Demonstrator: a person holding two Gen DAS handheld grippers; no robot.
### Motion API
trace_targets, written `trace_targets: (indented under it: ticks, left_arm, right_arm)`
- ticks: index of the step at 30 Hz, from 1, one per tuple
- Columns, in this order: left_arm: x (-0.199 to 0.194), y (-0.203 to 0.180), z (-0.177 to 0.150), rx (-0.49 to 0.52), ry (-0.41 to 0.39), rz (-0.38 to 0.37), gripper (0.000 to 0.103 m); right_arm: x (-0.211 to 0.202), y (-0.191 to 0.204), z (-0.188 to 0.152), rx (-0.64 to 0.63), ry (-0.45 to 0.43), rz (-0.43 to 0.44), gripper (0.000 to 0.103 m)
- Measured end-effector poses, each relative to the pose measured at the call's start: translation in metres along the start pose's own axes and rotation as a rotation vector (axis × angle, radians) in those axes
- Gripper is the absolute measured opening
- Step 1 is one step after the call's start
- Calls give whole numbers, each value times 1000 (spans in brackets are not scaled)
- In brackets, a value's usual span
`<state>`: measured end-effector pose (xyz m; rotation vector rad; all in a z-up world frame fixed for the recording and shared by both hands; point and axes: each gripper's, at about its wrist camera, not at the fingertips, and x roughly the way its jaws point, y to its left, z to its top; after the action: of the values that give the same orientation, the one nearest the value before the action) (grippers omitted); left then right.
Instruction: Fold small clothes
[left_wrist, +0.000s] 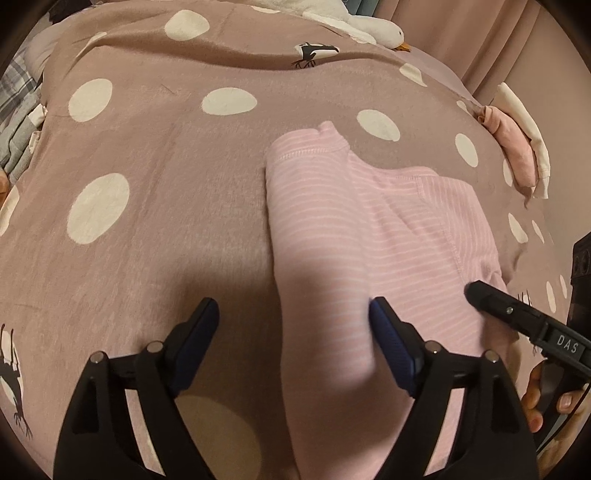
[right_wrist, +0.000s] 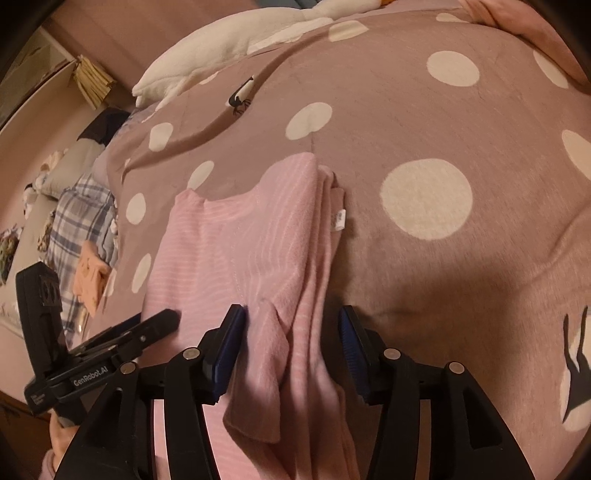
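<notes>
Where curtains (left_wrist: 491, 40) hang, polka-dot bedspread (left_wrist: 155, 140).

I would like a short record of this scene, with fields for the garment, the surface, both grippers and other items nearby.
garment: pink striped garment, folded, lying flat
surface: brown blanket with white dots
left gripper: open, straddling the garment's left edge
right gripper: open, garment's right edge between its fingers, not pinched
nearby: white plush goose at the far edge; folded clothes at the right side
</notes>
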<state>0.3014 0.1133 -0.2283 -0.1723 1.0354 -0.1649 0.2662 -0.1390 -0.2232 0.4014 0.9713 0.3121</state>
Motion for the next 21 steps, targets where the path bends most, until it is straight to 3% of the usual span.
trace_targets:
  ticks: [12,17,19,21]
  left_arm:
    - [-28,-2,-33,97,-39,65,86]
    - [-33,-6,-49,125,-29,95,91]
    - [-41,-8,-54,115,-34,105,94]
    - [-54,-12,-59,100,-41,108,102]
  right_arm:
    - [-19,19,-21,-138,4,-80,52]
    - [-8,19,-39,-201,66,-167,52]
    - [-13,19,-44,-196,52,-174,52]
    - [-25,24,-49,-203,24,-180,52]
